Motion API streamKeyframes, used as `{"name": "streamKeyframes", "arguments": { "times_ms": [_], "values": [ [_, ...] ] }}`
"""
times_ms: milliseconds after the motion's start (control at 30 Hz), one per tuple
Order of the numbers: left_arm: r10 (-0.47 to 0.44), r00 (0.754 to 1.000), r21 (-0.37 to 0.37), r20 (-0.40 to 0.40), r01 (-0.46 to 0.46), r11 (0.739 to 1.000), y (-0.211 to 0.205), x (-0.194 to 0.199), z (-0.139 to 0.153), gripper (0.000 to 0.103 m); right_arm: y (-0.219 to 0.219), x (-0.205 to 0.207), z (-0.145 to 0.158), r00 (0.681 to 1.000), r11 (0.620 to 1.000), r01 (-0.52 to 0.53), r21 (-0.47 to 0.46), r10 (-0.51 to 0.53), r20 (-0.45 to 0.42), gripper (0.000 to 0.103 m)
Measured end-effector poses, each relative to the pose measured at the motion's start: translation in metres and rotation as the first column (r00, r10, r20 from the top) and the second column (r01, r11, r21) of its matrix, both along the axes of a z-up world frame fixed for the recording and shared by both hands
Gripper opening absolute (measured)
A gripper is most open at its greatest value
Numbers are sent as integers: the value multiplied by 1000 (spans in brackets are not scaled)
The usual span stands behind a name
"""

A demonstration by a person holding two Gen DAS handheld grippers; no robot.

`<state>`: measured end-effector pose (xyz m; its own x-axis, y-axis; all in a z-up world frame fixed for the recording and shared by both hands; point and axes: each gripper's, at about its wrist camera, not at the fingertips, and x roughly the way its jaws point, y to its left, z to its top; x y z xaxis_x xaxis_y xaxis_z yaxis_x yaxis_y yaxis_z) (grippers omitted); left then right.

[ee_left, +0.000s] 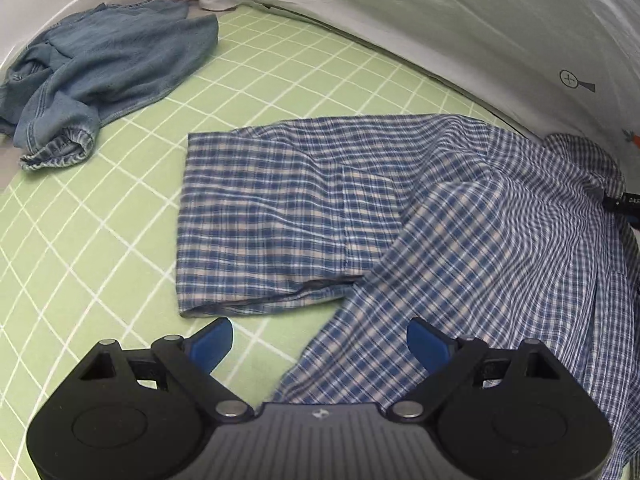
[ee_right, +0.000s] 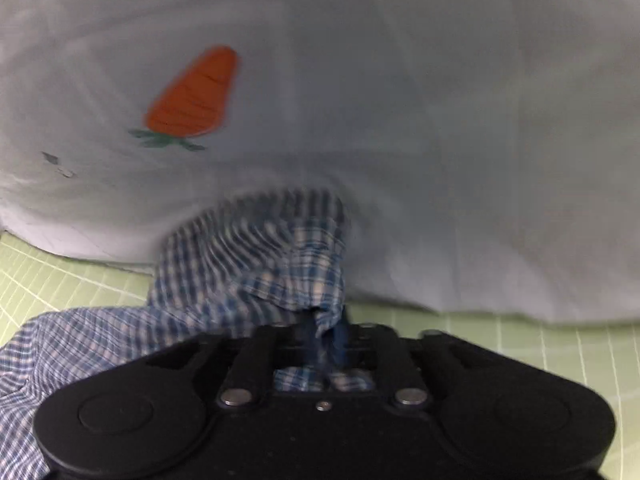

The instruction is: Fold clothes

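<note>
A blue and white plaid shirt point(ee_left: 304, 208) lies partly folded on the green grid mat point(ee_left: 80, 248). Its right part is lifted and drawn up toward the far right. My left gripper point(ee_left: 320, 344) is open and empty, low over the mat, with the shirt's near edge between its blue fingertips point(ee_left: 212, 340). My right gripper point(ee_right: 326, 332) is shut on a bunched part of the plaid shirt point(ee_right: 256, 264) and holds it up close to the white sheet. The right gripper's tip shows in the left wrist view point(ee_left: 622, 202) at the far right.
A crumpled blue denim garment point(ee_left: 100, 76) lies at the mat's far left. A white sheet point(ee_left: 440, 32) with printed marks and a carrot picture point(ee_right: 192, 96) borders the mat at the back.
</note>
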<state>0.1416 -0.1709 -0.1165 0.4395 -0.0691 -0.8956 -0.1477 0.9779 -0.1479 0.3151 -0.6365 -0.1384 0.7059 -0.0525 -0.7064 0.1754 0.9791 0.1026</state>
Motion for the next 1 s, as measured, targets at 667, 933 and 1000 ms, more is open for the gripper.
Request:
{"name": "streamKeyframes", "arguments": {
  "times_ms": [667, 933, 1000],
  "values": [
    [-94, 986, -31, 140, 100, 995, -3, -98, 62, 94, 110, -354, -10, 989, 977, 52, 207, -21, -146, 103],
    [-148, 980, 2, 130, 149, 989, 25, -125, 65, 95, 155, -399, 3, 988, 982, 72, 174, -46, -145, 103],
    [-161, 978, 20, 135, 160, 987, 34, -121, 66, 95, 159, -401, 8, 987, 982, 108, 154, -88, -131, 103]
  ]
}}
